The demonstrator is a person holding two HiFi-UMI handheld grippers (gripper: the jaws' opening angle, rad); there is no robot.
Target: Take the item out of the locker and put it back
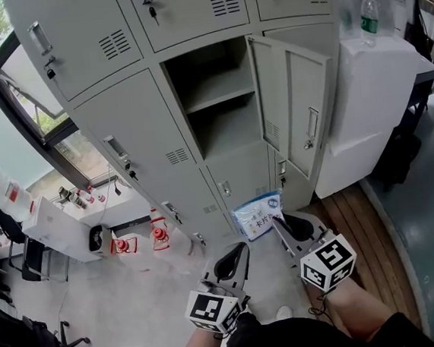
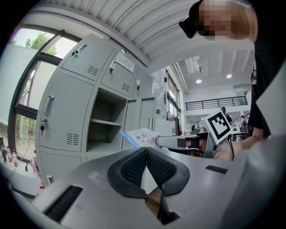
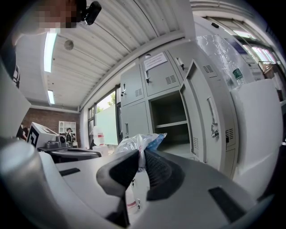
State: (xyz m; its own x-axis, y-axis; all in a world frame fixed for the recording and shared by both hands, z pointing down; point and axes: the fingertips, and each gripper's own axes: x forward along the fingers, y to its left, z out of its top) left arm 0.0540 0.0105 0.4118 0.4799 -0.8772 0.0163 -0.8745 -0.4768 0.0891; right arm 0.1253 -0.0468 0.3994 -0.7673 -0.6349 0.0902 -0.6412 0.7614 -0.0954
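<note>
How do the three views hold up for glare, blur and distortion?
Head view: sharp, even daylight, locker edges bowed by the wide lens. Left gripper view: strong fisheye with black corners, window washed out, left tool in focus. Right gripper view: same fisheye, ceiling lamp blown out, bag held by the right tool slightly soft.

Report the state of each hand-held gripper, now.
Left hand-held gripper: closed, nothing between its jaws.
Right hand-held gripper: closed on the plastic packet.
</note>
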